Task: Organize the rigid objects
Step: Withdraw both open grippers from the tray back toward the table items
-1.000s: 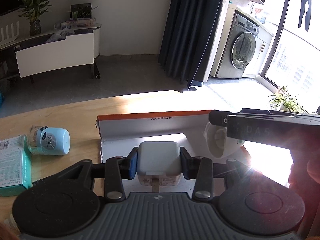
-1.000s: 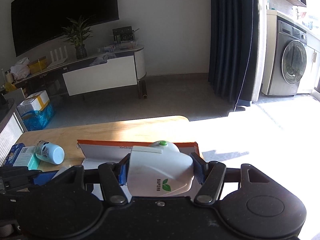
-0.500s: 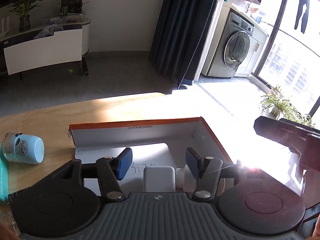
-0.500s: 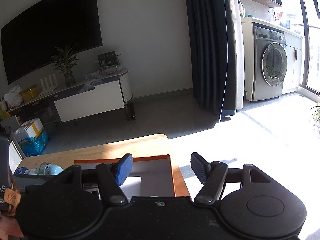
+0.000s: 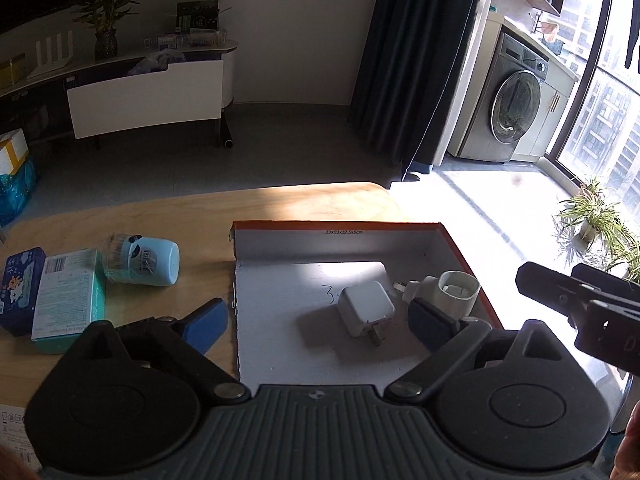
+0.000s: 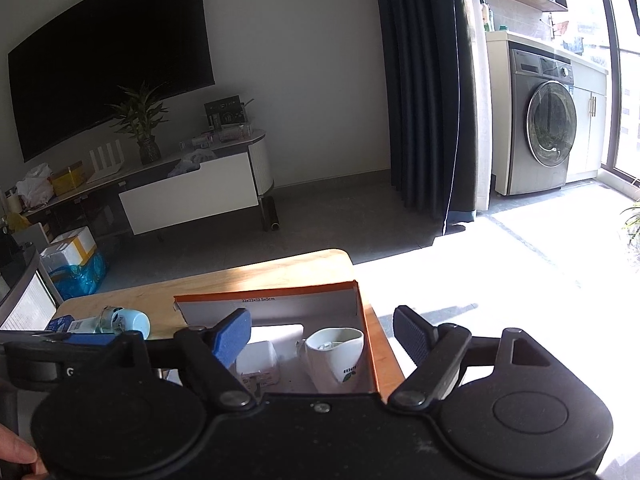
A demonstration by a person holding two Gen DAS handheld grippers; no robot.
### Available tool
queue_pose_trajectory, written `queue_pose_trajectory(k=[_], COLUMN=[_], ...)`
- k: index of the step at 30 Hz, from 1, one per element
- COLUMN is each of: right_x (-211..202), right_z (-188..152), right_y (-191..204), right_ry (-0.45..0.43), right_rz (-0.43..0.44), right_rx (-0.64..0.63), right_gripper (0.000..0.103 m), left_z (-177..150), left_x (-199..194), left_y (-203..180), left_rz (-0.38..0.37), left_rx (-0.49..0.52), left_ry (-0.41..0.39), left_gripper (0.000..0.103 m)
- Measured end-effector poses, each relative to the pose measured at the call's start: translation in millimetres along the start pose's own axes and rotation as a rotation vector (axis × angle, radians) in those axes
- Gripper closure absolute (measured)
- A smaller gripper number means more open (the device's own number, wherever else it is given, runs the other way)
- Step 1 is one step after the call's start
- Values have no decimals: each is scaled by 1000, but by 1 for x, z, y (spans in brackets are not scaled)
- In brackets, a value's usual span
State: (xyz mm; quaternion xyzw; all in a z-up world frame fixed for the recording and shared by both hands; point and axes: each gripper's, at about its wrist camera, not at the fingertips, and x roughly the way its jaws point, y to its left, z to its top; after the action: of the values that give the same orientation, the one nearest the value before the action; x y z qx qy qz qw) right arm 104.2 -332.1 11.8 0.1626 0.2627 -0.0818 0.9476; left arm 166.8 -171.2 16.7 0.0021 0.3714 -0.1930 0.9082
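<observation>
Left wrist view: the left gripper (image 5: 318, 318) has just been opening, its jaws released and empty above the orange-edged box (image 5: 336, 227) at centre frame, where a white charger (image 5: 365, 309) lies beside a white plug-in device (image 5: 452, 290) at the right wall. Right wrist view: the right gripper (image 6: 322, 338) has likewise just been opening, jaws released, with the plug-in device (image 6: 338, 354) lying in the box (image 6: 366, 322) on the wooden surface (image 6: 276, 270).

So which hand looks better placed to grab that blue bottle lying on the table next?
Probably the left. The left gripper is open and empty, and the bottle lies just beyond its left finger, beside the box. The right gripper, also open, sits on the box's far side from the bottle.
</observation>
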Motion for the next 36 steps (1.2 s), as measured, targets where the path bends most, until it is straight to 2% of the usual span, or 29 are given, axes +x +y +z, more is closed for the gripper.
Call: queue_pose_trajectory(k=[6, 10, 14, 19, 25, 32, 36], right_x=[-9, -12, -16, -16, -16, -18, -21], right_z=[-8, -10, -16, -21, -28, -34, -36], right_y=[9, 16, 28, 43, 65, 85, 94], right_ry=[-9, -3, -7, 35, 60, 81, 82], right_rz=[11, 31, 29, 75, 111, 152, 162], right_rx=[-34, -21, -40, -41, -78, -111, -130], right_gripper=[11, 10, 10, 10, 10, 10, 5], left_z=[-7, -12, -18, -24, -33, -40, -44], left_x=[-16, -25, -33, -42, -53, -66, -71], left_y=[6, 13, 22, 37, 48, 66, 73], left_rz=[64, 68, 120, 121, 172, 191, 192], left_rx=[-7, -29, -39, -84, -72, -99, -107], left_ry=[2, 9, 2, 6, 14, 8, 3], left_gripper=[0, 0, 0, 0, 0, 0, 0])
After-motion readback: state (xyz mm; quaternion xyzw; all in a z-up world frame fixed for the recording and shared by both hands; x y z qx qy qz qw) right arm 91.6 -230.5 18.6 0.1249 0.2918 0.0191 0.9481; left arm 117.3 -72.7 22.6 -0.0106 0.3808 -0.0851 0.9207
